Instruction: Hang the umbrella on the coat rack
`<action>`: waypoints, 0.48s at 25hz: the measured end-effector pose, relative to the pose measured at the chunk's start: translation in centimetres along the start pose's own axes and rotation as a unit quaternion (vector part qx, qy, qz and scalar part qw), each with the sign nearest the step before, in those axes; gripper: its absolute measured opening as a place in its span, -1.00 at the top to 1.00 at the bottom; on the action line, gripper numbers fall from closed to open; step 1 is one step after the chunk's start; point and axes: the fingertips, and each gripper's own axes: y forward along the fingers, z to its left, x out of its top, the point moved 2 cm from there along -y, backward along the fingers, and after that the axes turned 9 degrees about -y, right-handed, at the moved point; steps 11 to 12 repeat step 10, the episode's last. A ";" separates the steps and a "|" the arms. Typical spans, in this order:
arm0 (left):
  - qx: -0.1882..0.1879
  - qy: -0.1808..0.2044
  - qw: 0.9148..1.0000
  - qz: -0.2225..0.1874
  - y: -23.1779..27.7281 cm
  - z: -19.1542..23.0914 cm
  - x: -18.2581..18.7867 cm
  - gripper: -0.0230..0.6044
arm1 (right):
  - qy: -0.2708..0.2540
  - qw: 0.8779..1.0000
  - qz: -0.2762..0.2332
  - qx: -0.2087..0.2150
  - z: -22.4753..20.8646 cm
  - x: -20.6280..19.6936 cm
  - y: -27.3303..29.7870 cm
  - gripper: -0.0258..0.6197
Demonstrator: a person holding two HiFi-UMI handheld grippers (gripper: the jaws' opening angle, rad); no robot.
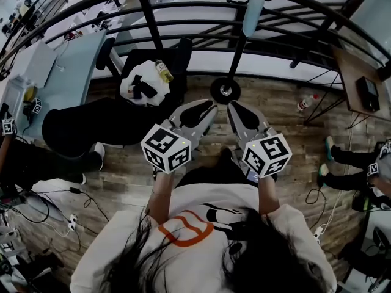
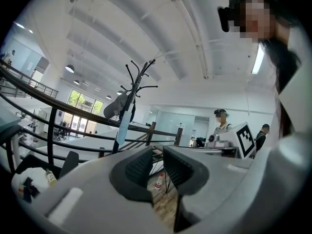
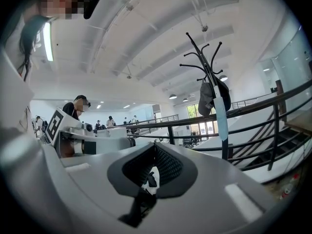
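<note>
Bright, even indoor light from ceiling strips (image 3: 48, 40) and perhaps windows (image 2: 80, 101); heavy fisheye curvature, dark corners, soft foreground.

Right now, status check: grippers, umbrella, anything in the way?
Left gripper open, empty; right gripper shut, empty. Umbrella hanging on coat rack beside dark cap. Railing behind rack; nothing blocking it.

We take the coat rack (image 1: 226, 90) as our marker. The umbrella (image 1: 253, 8) hangs on it alongside its pole, and a cap (image 3: 207, 99) hangs on it just beside the umbrella. The railing (image 1: 183, 17) runs behind the rack. Left of the rack stands a chair (image 1: 149, 78) with a bottle (image 1: 163, 71) on it. Right of the rack, a second bottle (image 1: 303, 104) is on the floor (image 1: 122, 176). The left gripper (image 1: 211, 110) and right gripper (image 1: 233, 107) sit side by side just before the rack's base.
</note>
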 end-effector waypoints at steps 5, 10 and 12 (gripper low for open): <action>0.011 -0.002 1.000 0.001 -0.3 0.9 0.0 0.74 | 0.000 1.000 0.005 0.005 0.0 -0.3 0.8 0.90; 0.019 -0.005 1.000 0.000 -0.5 1.8 0.1 0.74 | -0.002 1.000 0.008 0.009 0.0 -0.3 1.6 0.90; 0.019 -0.005 1.000 0.000 -0.5 1.8 0.1 0.74 | -0.002 1.000 0.008 0.009 0.0 -0.3 1.6 0.90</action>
